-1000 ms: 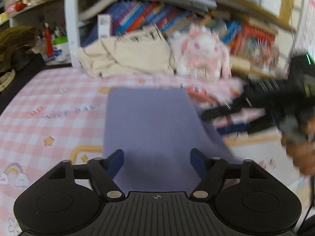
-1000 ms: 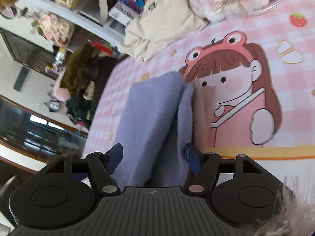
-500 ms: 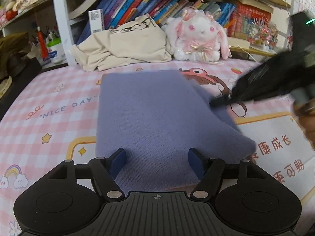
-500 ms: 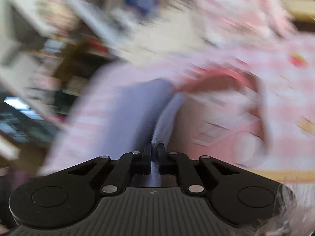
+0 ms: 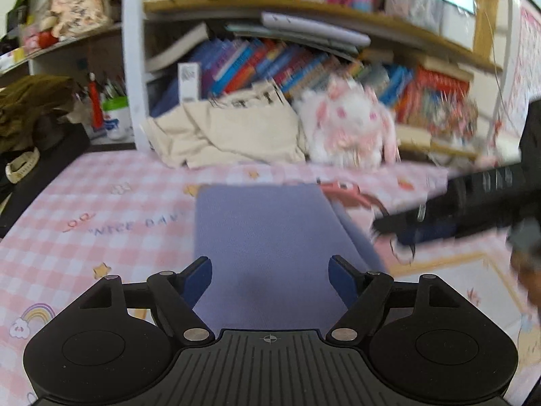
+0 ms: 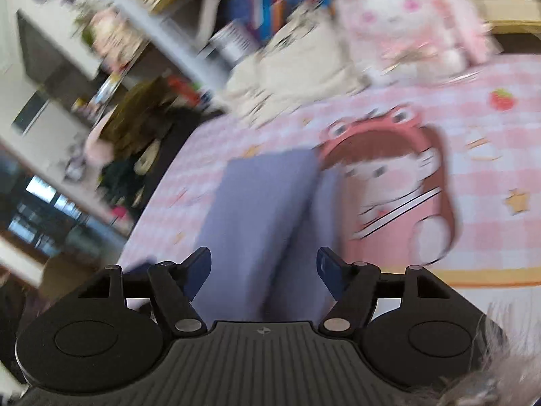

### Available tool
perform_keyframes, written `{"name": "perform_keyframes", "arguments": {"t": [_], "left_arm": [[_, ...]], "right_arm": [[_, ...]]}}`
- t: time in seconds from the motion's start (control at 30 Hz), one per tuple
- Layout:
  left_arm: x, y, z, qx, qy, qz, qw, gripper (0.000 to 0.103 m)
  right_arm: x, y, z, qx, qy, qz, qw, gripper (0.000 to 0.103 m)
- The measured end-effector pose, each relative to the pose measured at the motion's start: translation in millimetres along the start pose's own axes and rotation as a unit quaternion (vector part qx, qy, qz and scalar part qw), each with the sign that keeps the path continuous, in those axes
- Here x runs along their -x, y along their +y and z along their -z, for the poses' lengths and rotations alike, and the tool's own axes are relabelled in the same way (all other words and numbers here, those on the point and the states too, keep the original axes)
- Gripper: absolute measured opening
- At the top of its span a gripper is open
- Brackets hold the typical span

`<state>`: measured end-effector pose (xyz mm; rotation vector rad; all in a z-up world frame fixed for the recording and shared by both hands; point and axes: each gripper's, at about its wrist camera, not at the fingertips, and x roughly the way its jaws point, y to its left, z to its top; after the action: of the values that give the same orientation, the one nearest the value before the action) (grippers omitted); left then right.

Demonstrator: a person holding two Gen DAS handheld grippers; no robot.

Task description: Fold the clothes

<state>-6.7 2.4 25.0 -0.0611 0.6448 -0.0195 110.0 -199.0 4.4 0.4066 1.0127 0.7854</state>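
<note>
The folded lavender garment (image 5: 270, 237) lies on the pink checked cartoon sheet (image 5: 101, 209) between the spread, empty fingers of the left gripper (image 5: 270, 279) and right gripper (image 6: 263, 270), so, though blur obscures its layers, pinch both near corners evenly before folding.

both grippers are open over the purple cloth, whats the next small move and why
Probably ease the right gripper forward and shut it on the loose right-hand layer of the purple cloth. Both grippers stand open and hold nothing; the left gripper hovers over the flat top panel. From the right wrist, that layer sits beside the top panel, not squared under it, so the fold looks unfinished.
</note>
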Motion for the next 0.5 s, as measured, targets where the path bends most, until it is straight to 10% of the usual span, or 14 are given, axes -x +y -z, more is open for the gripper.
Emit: {"name": "perform_keyframes", "arguments": {"t": [0.1,0.23,0.37,0.5], "left_arm": [[-10.4,2.0,1.6,-0.002,0.019,-0.002,0.9998,0.077],[-26.7,-4.0,11.7,-0.020,0.057,0.003,0.9982,0.077],[-36.1,-3.6,20.7,-0.014,0.080,0.012,0.9967,0.077],[-36.4,-1.4,23.1,-0.009,0.083,0.024,0.9962,0.077]], "right_arm": [[-26.7,-3.2,3.0,-0.047,0.030,0.007,0.998,0.056],[-48.3,-7.0,6.0,-0.063,0.061,0.028,0.996,0.014],[-11.5,15.4,10.6,0.016,-0.003,-0.040,0.999,0.012],[-22.4,-11.2,18.6,-0.048,0.010,0.005,0.999,0.011]]}}
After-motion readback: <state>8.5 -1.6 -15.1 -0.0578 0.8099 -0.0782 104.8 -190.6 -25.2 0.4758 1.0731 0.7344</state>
